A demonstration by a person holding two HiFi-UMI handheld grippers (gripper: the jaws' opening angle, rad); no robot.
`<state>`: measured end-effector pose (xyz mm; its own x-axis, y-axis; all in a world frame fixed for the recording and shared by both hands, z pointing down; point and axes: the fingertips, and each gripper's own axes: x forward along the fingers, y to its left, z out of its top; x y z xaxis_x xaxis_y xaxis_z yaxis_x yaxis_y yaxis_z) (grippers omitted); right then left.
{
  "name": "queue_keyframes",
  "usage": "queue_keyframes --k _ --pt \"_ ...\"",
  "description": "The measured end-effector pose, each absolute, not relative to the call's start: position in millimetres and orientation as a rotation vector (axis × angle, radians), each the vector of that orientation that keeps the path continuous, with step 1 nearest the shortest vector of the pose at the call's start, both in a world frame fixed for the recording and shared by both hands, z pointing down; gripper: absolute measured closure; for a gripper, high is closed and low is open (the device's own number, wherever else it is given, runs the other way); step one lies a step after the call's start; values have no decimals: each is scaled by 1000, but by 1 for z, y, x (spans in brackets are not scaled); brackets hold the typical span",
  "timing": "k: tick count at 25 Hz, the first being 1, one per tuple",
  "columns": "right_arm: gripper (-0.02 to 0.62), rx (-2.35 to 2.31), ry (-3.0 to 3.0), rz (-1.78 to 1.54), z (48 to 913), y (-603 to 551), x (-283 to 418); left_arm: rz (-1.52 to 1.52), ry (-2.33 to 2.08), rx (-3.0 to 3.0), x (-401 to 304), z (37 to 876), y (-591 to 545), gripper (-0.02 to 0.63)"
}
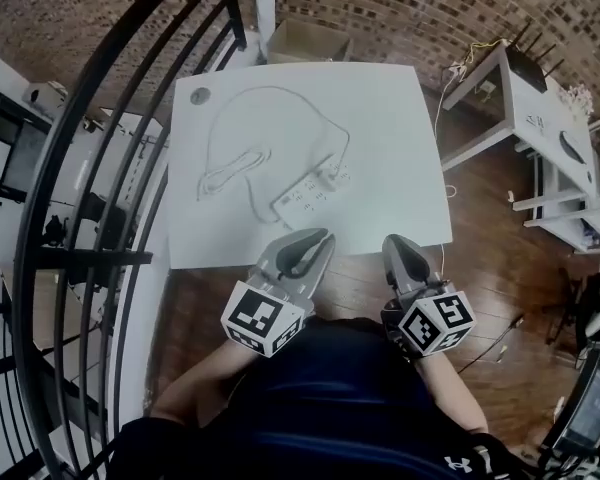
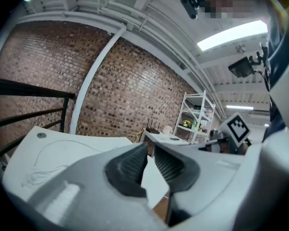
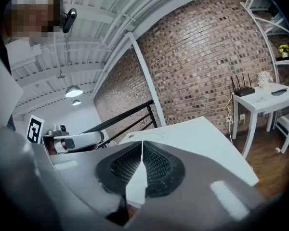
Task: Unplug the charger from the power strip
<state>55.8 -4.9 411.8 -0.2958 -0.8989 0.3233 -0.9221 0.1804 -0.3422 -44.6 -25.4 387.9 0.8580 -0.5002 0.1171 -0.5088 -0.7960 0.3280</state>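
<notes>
I see a white square tabletop (image 1: 390, 118) with a white plastic power strip (image 1: 302, 200) and a white charger (image 1: 335, 175) on it. My grey left gripper (image 1: 325, 236) and grey right gripper (image 1: 395, 240) carry black-and-white patterned cubes. The brick wall (image 1: 410, 8) is red-brown, the metal railing (image 1: 90, 168) is black and the wooden floor (image 1: 490, 268) is brown.

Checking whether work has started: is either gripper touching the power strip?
No, the left gripper and the right gripper are at the near edge of the table, apart from the power strip.

Bright ceiling strip light (image 2: 233, 34), strong fisheye bending at edges, foreground softly blurred.
</notes>
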Motion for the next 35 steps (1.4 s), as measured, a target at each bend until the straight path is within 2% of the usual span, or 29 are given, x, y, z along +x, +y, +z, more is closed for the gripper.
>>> queue_keyframes --k 6,12,14,17,19,22,26,35 --pt "578 1741 -2367 634 421 -50 46 85 -930 2648 -69 410 -74 555" --pt "576 1534 -2345 524 471 -89 42 206 -1026 2598 -68 446 -97 555" --pt "547 1491 -2335 570 490 -100 40 257 -1040 2579 -65 459 -100 552" --pt "456 1449 -2301 640 519 -118 37 345 -1025 2559 -58 479 -105 545" --pt "429 1422 -2269 647 537 -129 36 417 -1005 2549 -52 498 -109 545" --pt "410 1364 -2210 603 562 -138 33 578 -1004 2542 -48 537 -115 545" --pt "393 1313 -2140 533 582 -152 21 787 -988 2550 -45 581 -121 512" --pt "398 1264 -1994 565 630 -174 12 969 -877 2539 -25 635 -141 502"
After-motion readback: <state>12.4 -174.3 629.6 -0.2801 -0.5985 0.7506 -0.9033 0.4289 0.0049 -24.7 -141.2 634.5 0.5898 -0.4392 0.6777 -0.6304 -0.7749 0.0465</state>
